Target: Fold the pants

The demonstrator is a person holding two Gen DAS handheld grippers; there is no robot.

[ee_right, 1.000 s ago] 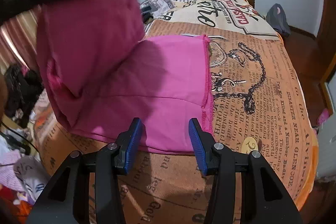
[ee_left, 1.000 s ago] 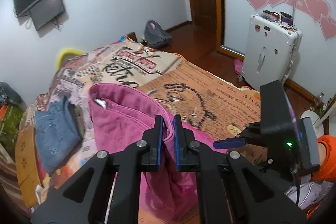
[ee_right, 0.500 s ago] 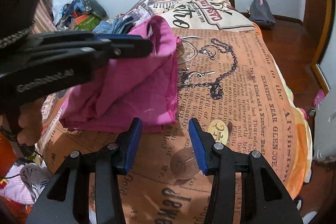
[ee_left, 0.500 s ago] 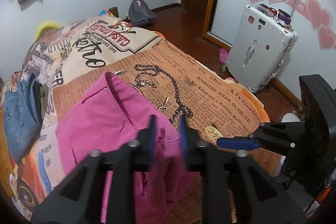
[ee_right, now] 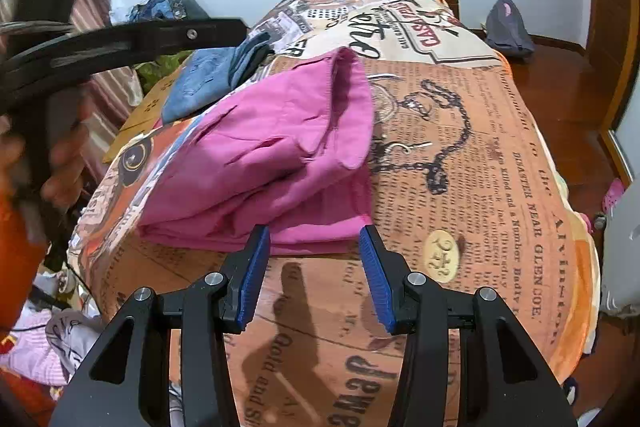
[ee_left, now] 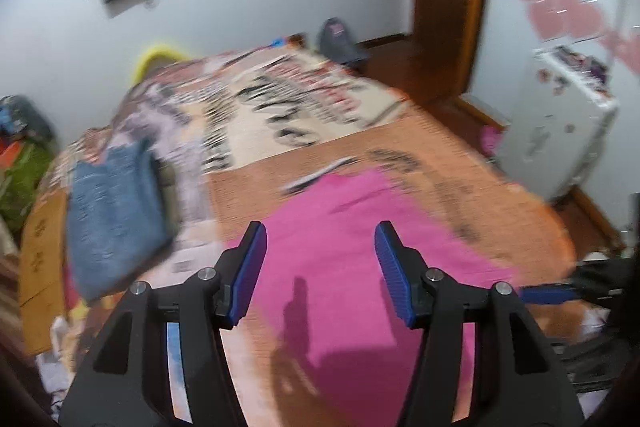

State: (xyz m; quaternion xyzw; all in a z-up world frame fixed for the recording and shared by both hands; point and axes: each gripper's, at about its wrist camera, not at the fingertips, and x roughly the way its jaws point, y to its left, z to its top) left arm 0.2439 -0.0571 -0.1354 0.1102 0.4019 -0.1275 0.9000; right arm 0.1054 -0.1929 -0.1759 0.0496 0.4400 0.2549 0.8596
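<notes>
The pink pants lie folded in a loose stack on the printed bedspread. In the blurred left wrist view the pink pants spread below and ahead of my left gripper, which is open and empty above them. My right gripper is open and empty, with its fingertips just short of the stack's near edge. The left gripper's black arm shows at the upper left of the right wrist view.
Folded blue jeans lie on the bed to the left of the pink pants; they also show in the right wrist view. A white suitcase stands on the floor to the right. A clothes pile lies at the lower left.
My left gripper opened and let go of the pink fabric, which now lies folded over on the stack. The left gripper drew back and up. The right gripper stayed open.
</notes>
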